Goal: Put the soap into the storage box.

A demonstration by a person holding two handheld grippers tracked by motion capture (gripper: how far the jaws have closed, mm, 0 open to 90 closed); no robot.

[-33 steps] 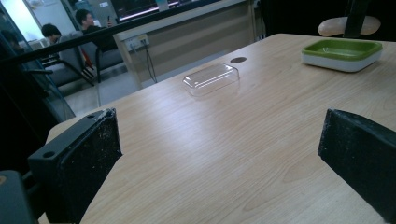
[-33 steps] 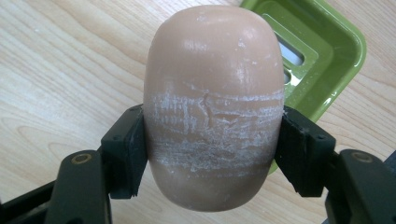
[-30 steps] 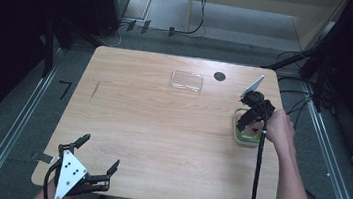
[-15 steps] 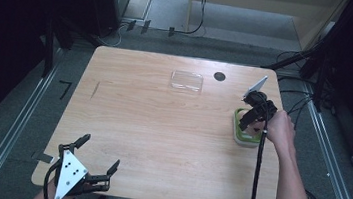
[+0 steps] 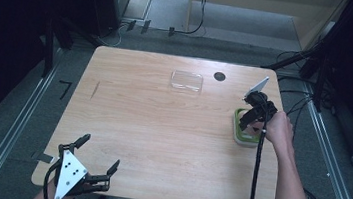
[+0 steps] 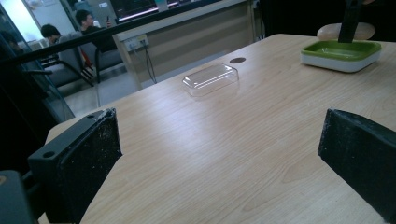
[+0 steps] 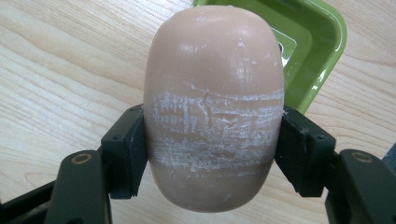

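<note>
A beige oval soap bar sits between the two black pads of my right gripper, which is shut on its scuffed middle. Just past it on the wooden table lies a green soap dish with a white base. From the high view, the right gripper hangs over that dish near the table's right edge. My left gripper rests at the near left corner, open, nothing between its fingers. The left gripper view looks between its wide-apart jaws to the dish and the soap beyond.
A clear plastic lid lies at the back middle of the table, seen also as the lid in the left gripper view. A small dark round spot is beside it. People sit behind glass in the background.
The right gripper with the soap has edged only slightly over the dish. The left gripper has stayed where it was.
</note>
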